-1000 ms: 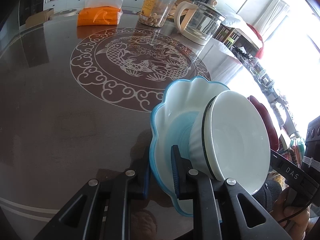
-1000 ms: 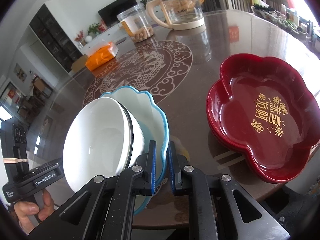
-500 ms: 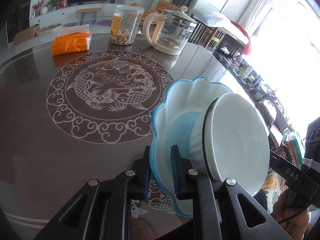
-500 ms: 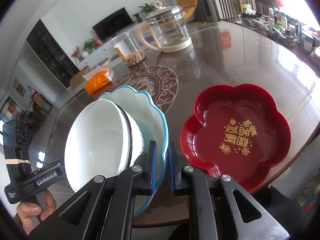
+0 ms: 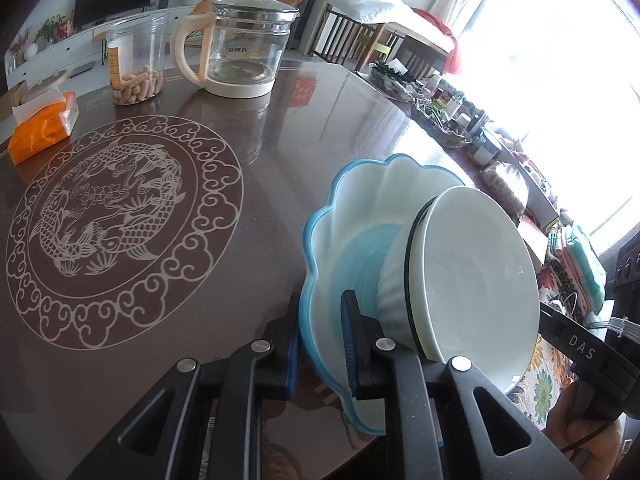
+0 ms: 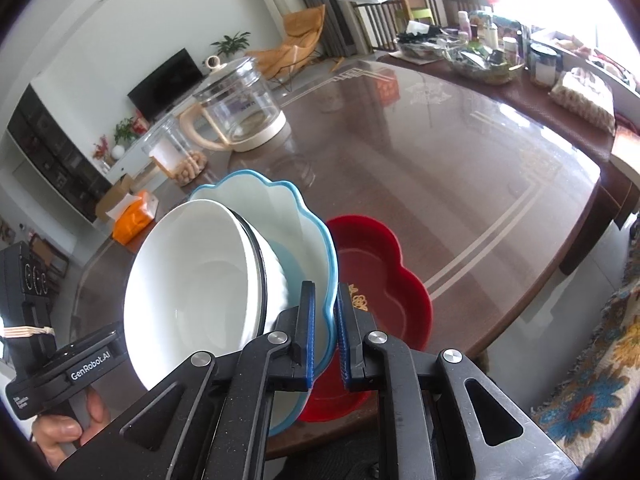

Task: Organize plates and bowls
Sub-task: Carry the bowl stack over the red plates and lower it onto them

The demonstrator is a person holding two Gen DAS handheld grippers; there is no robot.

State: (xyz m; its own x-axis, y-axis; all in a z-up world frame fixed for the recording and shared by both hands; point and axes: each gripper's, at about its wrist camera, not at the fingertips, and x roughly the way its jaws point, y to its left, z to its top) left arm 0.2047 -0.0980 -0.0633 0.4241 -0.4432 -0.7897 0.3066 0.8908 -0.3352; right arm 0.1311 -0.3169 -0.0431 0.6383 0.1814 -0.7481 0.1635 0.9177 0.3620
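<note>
The left gripper (image 5: 320,344) has its fingers clenched on the rim of the scalloped white plate with a blue edge (image 5: 352,216); the lower part of this rim is hidden behind the black gripper body. A white round bowl with a ribbed outside and a thin dark rim line (image 5: 476,276) sits inside the plate, and both are tipped on edge above the near edge of the dark brown bench with a pale fish medallion (image 5: 120,200), their open faces turned to the right of the left wrist view. The bottom of the bowl is cut off by the fingers. In the right wrist view the right gripper (image 6: 326,328) grips the opposite rim of the same plate (image 6: 304,224), and here the bowl (image 6: 192,280) opens to the left. Only this view shows the dark red flower-shaped lacquer tray (image 6: 380,268) on the bench (image 6: 440,160) just behind the plate; the plate and the fingers cover much of it, so its gold marks are hard to read. Further back stand a clear plastic jar with small pale pieces (image 5: 136,60) and a glass kettle with a cream handle (image 5: 244,44), and only the left view shows the whole medallion.
</note>
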